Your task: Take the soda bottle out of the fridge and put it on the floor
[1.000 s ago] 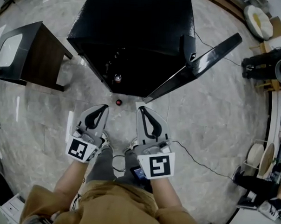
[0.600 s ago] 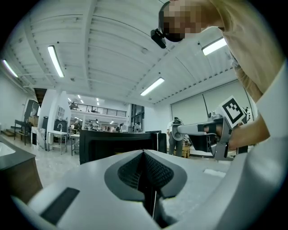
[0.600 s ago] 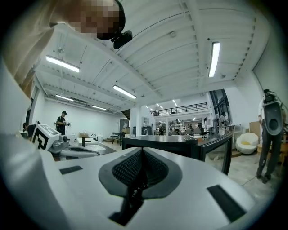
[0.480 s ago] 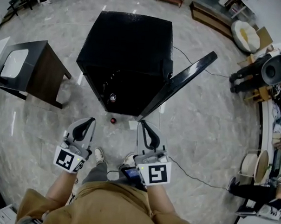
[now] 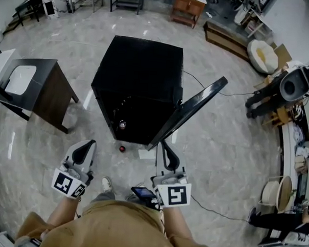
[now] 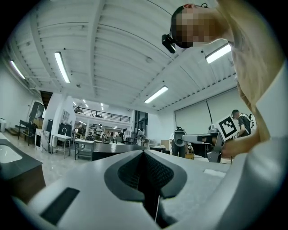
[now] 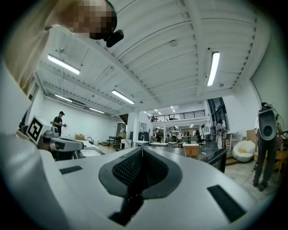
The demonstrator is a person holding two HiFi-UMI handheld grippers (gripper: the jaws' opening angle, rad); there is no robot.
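While the person stands looking steeply down at a pale grey marble floor (image 5: 225,149), each hand holds a grey-and-white gripper out level in front of a tan shirt. The left tongs (image 5: 89,142) are closed, the two black ribbed pads meeting with nothing between them, as the left gripper view shows (image 6: 144,153). The right tongs (image 5: 163,144) are closed and empty in the same way (image 7: 142,149). Ahead of them stands a small black cube-shaped fridge (image 5: 142,63), its glossy black door (image 5: 192,109) swung open toward the right. The soda bottle (image 5: 122,148), seen from above as a small dark shape with a round red cap, stands on the floor just in front of the fridge opening, between the two tongs and apart from both. A second small round-topped thing (image 5: 122,124) sits just inside the fridge's front edge; what it is cannot be told. A white slip of paper (image 5: 145,154) lies on the floor beside the bottle. To the left is a dark brown counter with a white inset top (image 5: 23,84).
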